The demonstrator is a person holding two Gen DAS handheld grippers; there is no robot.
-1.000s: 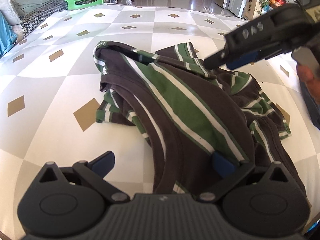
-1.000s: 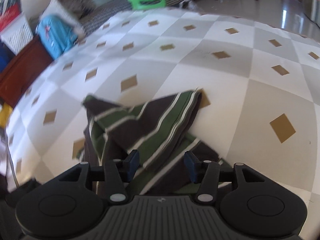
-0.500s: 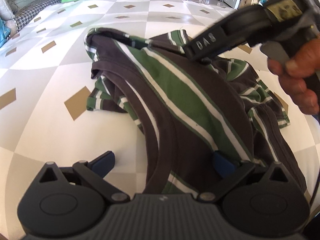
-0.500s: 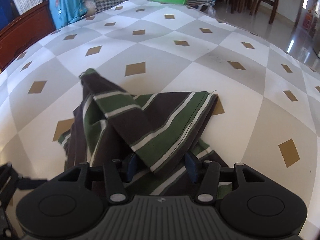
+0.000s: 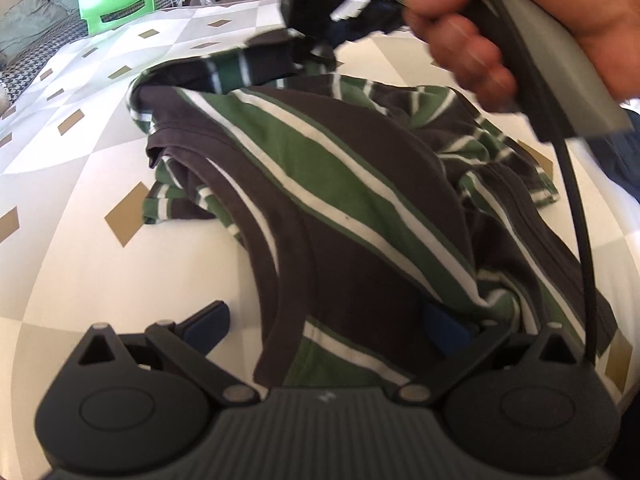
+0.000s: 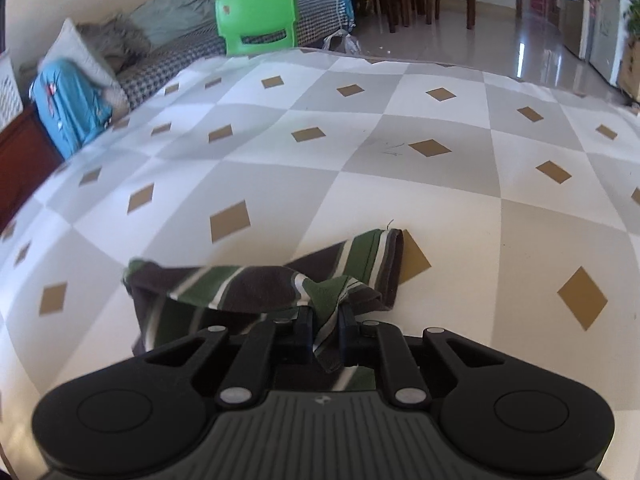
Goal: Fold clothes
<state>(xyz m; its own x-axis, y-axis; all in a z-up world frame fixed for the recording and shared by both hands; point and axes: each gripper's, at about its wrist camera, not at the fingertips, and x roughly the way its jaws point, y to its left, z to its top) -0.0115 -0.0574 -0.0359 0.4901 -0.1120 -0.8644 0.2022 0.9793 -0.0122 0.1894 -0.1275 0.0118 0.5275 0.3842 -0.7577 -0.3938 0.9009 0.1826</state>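
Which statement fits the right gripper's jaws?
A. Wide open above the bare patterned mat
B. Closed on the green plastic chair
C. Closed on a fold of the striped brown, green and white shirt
C: the right gripper pinches a fold of the striped brown, green and white shirt between nearly closed jaws.

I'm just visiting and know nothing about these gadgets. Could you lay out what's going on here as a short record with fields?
Setting: patterned tabletop with tan diamonds
Garment: crumpled striped shirt, dark brown, green and white
Right gripper: its jaws have just closed, pinching a fold of the shirt's cloth between the fingers
Left gripper: fingers spread wide, shirt lying between them, not pinched
Person: a hand squeezes the right gripper's handle
Background: green plastic chair, sofa with cushions
Folding: not yet begun
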